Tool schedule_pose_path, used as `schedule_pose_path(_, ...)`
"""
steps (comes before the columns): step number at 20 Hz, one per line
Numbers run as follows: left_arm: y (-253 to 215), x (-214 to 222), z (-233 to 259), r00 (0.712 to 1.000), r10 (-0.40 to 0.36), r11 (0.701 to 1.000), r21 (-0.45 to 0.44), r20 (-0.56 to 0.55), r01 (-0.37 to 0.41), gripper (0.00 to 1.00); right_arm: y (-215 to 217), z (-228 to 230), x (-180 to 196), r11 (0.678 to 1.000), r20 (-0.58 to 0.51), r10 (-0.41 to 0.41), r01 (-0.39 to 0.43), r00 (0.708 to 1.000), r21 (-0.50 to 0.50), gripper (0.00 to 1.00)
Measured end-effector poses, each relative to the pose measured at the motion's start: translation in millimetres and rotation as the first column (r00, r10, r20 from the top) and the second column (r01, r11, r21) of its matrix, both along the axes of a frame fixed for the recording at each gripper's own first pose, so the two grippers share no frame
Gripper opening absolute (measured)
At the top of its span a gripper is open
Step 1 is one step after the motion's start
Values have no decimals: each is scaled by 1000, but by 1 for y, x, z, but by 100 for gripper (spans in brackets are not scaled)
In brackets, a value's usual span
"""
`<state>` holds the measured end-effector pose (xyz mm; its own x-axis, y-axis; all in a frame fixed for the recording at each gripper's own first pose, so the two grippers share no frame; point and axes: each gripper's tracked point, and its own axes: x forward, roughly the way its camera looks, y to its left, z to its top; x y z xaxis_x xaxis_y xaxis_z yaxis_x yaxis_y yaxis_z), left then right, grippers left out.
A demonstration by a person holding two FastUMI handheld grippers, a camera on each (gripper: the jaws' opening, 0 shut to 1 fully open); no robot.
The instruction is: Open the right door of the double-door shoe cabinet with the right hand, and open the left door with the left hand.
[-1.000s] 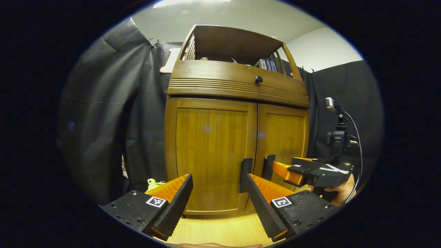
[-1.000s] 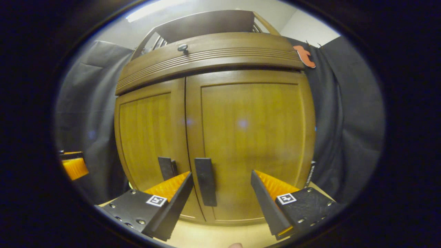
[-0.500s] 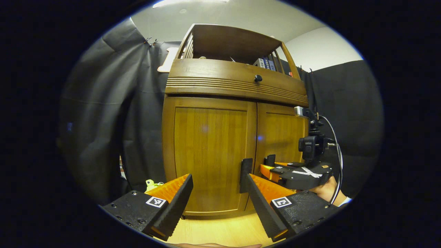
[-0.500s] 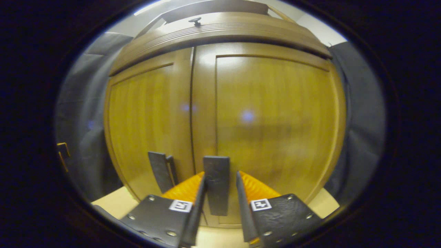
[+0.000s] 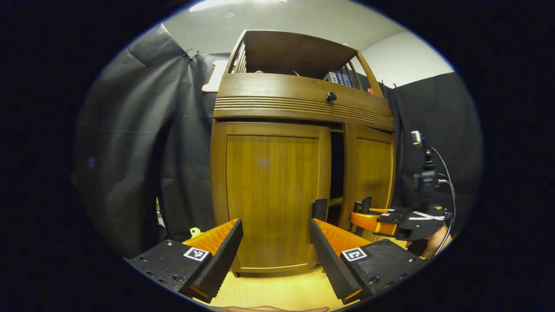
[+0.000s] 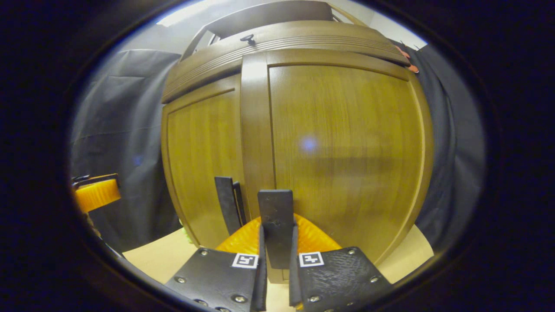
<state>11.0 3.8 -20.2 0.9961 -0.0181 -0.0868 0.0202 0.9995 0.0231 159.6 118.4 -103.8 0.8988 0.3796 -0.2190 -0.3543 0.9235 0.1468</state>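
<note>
- Right gripper (image 6: 276, 264): ribbed orange fingers clamp the flat black right handle (image 6: 275, 225).
- Left gripper (image 5: 274, 242): fingers spread, grasping nothing, near the left handle (image 5: 320, 209).
- Left gripper view: grained wooden right door (image 5: 368, 182) ajar, dark gap beside shut left door (image 5: 271, 190).

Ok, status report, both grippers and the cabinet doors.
Right gripper shut on right door handle, right door cracked open. Left gripper open, short of left door handle. Left door closed. Nothing blocking.

- Floor (image 5: 277, 292) before me: light wood boards.
- Shoe cabinet (image 5: 271, 195) stands directly on it.
- Small yellow-green object (image 5: 194, 232) lies beside the cabinet's left foot; type indeterminate.
</note>
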Motion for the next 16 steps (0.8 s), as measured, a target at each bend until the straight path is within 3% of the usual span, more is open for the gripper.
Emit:
schedule_pose_path(3, -3, 1, -2, 1000, -4, 1000, -12, -6, 4, 96, -20, 7, -20, 1000, 0, 23, -23, 1000, 15, 20)
schedule_pose_path(9, -8, 0, -2, 1000, -17, 1000, -14, -5, 17, 92, -55, 13, -50, 999, 5, 42, -43, 999, 19, 20)
schedule_pose_path(11, -5, 0, -3, 1000, -6, 1000, -14, -8, 5, 96, -67, 13, -60, 999, 8, 37, -37, 999, 18, 20)
schedule_pose_path(16, -8, 2, -4, 1000, -6, 1000, -15, -13, 6, 92, -91, 16, -77, 998, 27, 45, -46, 999, 36, 20)
